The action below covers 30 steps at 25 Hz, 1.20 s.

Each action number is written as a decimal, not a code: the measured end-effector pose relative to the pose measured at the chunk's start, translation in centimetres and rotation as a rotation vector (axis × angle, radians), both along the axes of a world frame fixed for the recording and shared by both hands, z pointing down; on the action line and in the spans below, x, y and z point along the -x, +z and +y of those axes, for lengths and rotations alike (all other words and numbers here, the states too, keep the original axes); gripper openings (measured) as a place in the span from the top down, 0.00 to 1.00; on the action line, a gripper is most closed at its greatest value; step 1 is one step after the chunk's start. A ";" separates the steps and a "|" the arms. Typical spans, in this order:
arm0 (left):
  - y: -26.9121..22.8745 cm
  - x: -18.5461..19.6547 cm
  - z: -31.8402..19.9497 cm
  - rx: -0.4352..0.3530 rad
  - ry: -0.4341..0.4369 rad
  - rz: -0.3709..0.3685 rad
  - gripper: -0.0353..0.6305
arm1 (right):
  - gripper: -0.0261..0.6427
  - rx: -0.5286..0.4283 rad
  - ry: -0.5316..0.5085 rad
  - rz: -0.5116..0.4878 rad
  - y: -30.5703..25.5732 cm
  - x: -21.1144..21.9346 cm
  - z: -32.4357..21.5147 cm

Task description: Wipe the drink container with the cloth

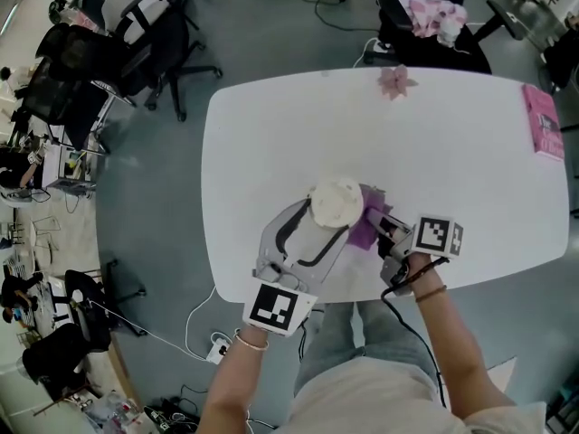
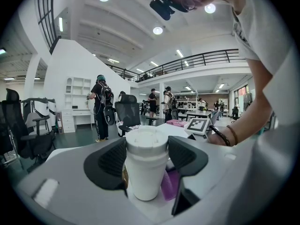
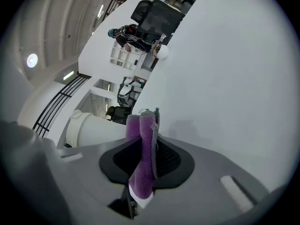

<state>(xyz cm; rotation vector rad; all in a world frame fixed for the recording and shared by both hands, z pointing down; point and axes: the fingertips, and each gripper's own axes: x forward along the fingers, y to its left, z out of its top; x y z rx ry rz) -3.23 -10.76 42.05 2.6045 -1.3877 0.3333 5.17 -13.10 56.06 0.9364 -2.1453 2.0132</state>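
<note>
Step in hand: the wiping pass.

1. The left gripper holds the drink container upright on the white table, near the front edge. Its 2 jaws are closed on the container's body, 1 dark pad on each side, below the lid.
2. The right gripper is clamped on the folded purple cloth. A fold of the cloth stands up out of the closed jaws.
3. The cloth sits at the container's right side, low on the wall. Contact appears made, but no view confirms it.

Next move, as judged: press the cloth to the wall and draw it around or along the body, while the left gripper keeps the container steady. The left jaws cover 2 strips of the wall, so those areas likely need a re-grip or a turn.

Container condition: white, slightly tapered, with a fitted white lid. A small brown mark shows on its left side. No spill is visible.
</note>
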 end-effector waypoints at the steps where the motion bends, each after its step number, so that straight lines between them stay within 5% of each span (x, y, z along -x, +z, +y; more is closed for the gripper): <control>1: 0.0 0.0 0.0 0.001 0.000 0.000 0.52 | 0.85 0.012 0.003 0.003 0.2 0.0 0.1; 17: 0.1 0.1 0.0 0.000 -0.001 -0.001 0.52 | 0.85 0.040 -0.039 0.095 3.1 0.3 -0.1; 30: -0.3 0.2 -0.2 -0.054 0.027 -0.031 0.52 | 0.85 0.015 0.019 0.063 1.0 -1.1 0.3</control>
